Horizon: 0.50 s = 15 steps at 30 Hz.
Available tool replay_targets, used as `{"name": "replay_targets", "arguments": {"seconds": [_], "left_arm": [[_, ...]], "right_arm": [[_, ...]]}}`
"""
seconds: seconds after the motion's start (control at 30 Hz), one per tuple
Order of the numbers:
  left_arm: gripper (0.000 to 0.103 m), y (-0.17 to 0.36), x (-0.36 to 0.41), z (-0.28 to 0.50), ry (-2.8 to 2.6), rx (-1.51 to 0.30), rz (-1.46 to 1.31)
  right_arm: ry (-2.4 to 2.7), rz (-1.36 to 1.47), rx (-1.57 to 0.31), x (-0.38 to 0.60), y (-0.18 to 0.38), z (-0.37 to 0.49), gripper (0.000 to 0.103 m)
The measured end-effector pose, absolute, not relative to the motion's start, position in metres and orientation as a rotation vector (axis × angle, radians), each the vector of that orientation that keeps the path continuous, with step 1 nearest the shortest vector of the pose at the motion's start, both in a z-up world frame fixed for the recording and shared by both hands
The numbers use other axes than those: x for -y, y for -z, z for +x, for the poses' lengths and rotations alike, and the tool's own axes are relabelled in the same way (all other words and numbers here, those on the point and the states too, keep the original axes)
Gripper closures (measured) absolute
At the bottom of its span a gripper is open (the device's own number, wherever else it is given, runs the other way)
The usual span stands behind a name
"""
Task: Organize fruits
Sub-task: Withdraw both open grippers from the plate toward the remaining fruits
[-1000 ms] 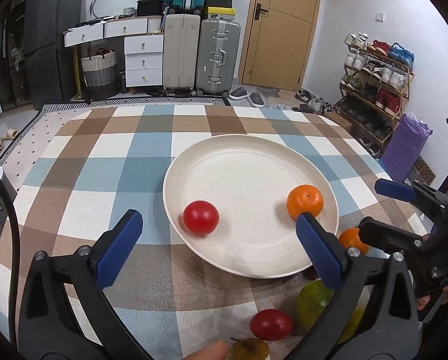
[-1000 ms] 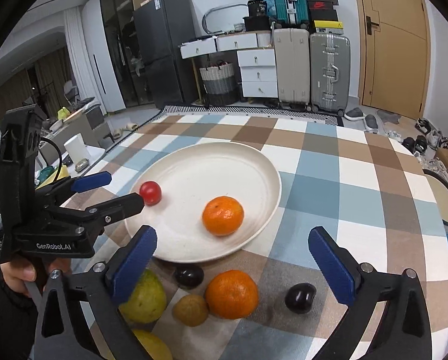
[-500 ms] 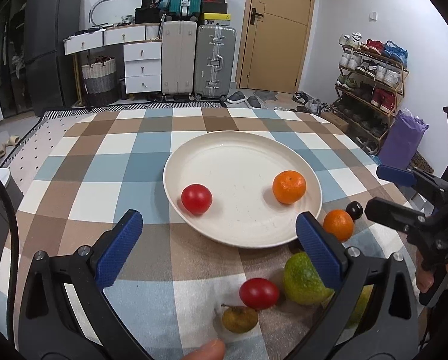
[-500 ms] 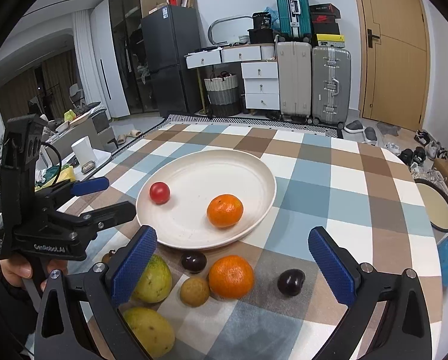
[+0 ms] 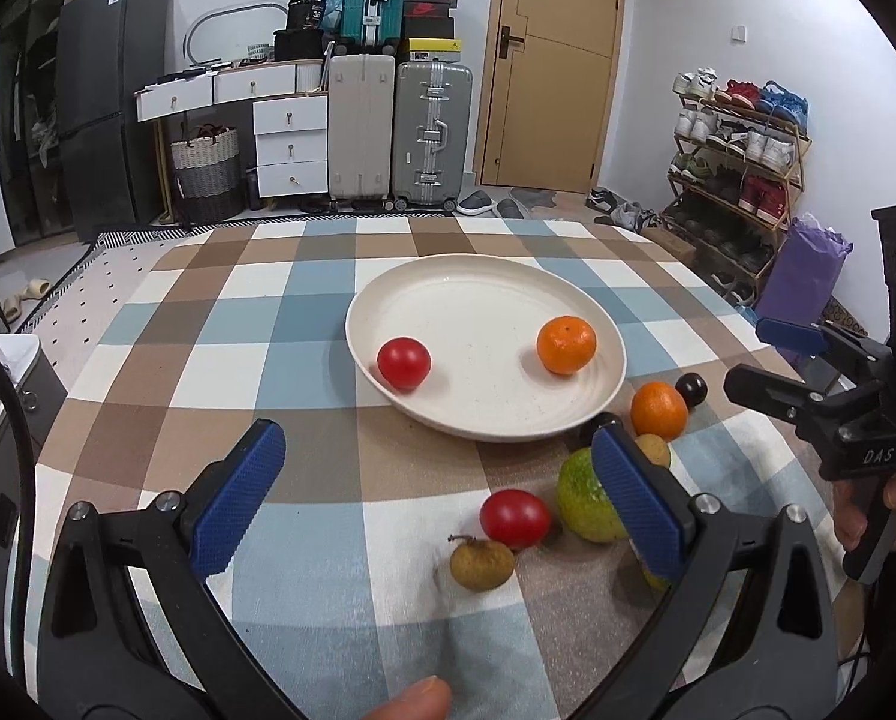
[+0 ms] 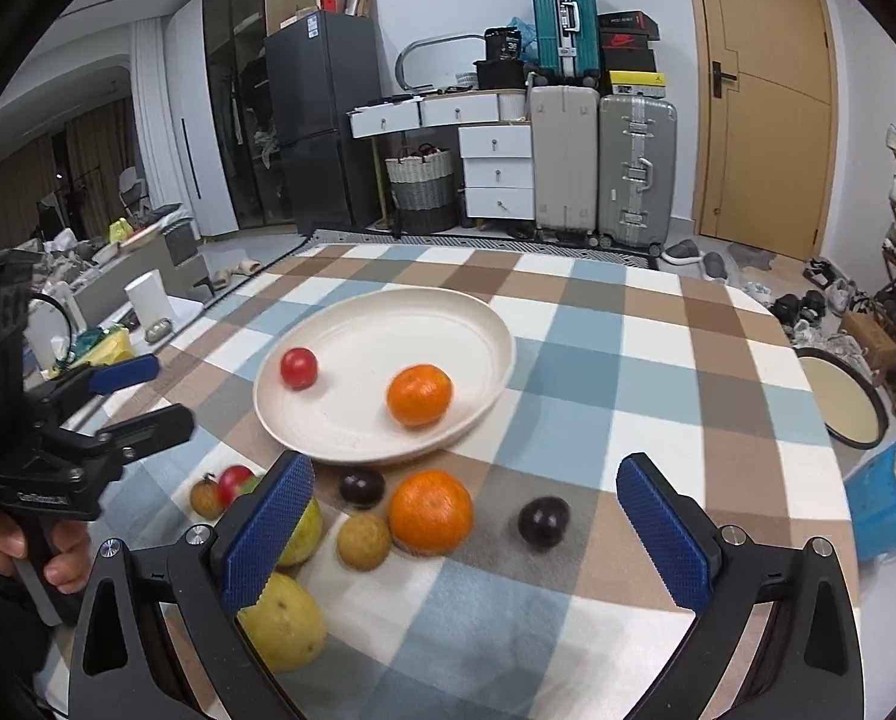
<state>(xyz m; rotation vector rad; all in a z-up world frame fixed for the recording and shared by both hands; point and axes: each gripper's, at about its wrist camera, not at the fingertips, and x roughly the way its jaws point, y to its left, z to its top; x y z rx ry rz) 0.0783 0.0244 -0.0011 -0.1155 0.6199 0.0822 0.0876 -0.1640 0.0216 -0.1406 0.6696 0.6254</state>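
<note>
Both claws empty, btwn picks. Left claw spread wide, nothing btwn pads, hovering above tabletop w/ loose fruit at its 3 o'clock side. Right claw also wide open, holding nothing, poised over the loose cluster; in its view the orange sits almost dead centre btwn the pads, just below plate rim. Plate mid-tabletop, cream, already carries a red tomato at approx 9 o'clock of its well and a mandarin at approx 5 o'clock, the two well apart. Still off the plate, all near its 6 o'clock edge in right view: dark plum just beside rim, second dark plum out toward 3 o'clock, small brown fruit touching or nearly touching the orange, green fruit partly hidden behind the left pad, yellow pear-like fruit nearest camera, plus red tomato and a stemmed brown fruit out at 9 o'clock. Judgement: task roughly a quarter done, 2 on plate, approx 7 loose. Step in hand = selecting next fruit. Next move prob. right claw dropping onto the orange; needs pads straddling it w/o nudging the brown fruit alongside, gentle close, since round fruit rolls. Left claw best placed for tomato or stemmed fruit.
</note>
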Motion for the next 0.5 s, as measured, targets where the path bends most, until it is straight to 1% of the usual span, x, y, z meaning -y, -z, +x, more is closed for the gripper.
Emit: {"name": "replay_targets", "arguments": {"seconds": [0.5], "left_arm": [[0.001, 0.025, -0.025, 0.075, -0.063, -0.729, -0.122]], "right_arm": [[-0.56, -0.16, -0.743, 0.181, -0.005, 0.098, 0.0]]}}
